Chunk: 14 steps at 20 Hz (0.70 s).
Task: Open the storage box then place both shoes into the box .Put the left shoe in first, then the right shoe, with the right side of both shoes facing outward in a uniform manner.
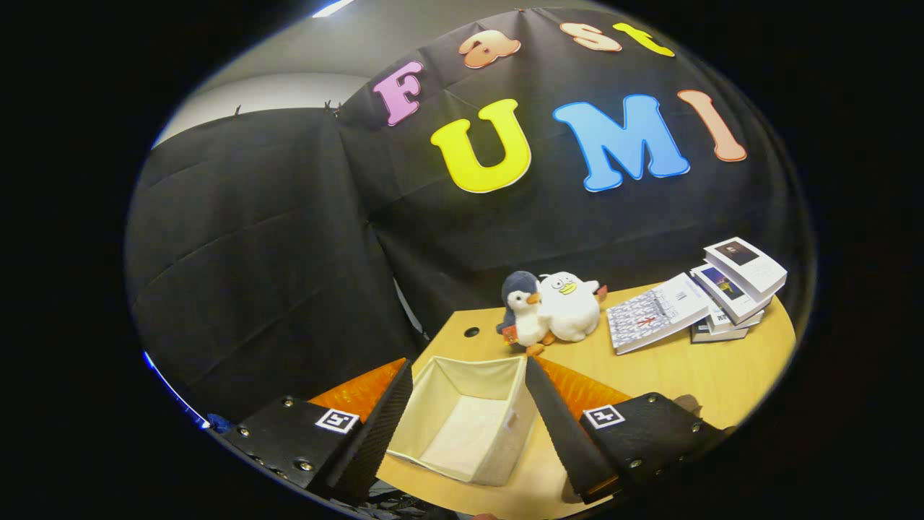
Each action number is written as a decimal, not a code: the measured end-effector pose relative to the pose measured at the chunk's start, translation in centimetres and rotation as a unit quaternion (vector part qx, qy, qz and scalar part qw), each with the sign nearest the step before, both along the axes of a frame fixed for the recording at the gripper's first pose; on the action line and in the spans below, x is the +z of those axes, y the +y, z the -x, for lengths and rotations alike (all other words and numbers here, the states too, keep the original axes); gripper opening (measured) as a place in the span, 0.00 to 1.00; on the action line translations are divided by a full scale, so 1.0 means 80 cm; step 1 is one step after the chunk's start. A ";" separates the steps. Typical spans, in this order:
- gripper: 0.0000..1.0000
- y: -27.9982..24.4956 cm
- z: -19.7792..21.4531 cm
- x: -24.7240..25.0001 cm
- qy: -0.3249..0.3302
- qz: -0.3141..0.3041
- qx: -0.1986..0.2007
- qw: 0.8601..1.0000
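Low in the frame, the hand-held gripper (468,426) hangs with fingers spread, pinching nothing, framing the open, empty storage box (465,419) on the surface (686,375), likely lined up before fetching a shoe.

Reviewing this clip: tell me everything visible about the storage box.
The storage box is a cream, fabric-looking open-top bin with soft straight walls and a small pull tab on its right wall. It stands upright and empty on the wooden table, near its front edge. It sits between the spread fingers of the open gripper, which do not visibly press on it. No lid or shoes appear.
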<state>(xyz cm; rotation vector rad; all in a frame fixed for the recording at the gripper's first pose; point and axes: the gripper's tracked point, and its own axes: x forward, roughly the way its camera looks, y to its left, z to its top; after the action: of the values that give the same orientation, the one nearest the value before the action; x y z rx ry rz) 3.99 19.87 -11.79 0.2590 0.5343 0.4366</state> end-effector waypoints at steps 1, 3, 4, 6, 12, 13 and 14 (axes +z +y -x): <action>0.97 -0.014 0.000 -0.010 0.004 0.011 -0.007 1.000; 0.97 -0.042 0.001 -0.032 0.015 0.033 -0.021 0.999; 0.98 -0.054 0.001 -0.042 0.022 0.039 -0.027 0.999; 0.97 -0.073 0.002 -0.062 0.035 0.046 -0.038 0.998; 0.98 -0.130 0.008 -0.131 0.076 0.088 -0.052 0.992; 0.98 -0.137 0.010 -0.142 0.082 0.094 -0.051 0.991; 0.98 -0.143 0.012 -0.153 0.089 0.101 -0.050 0.990</action>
<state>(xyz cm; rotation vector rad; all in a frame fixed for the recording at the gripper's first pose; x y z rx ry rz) 3.04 8.40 -24.02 0.1293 0.7320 0.2606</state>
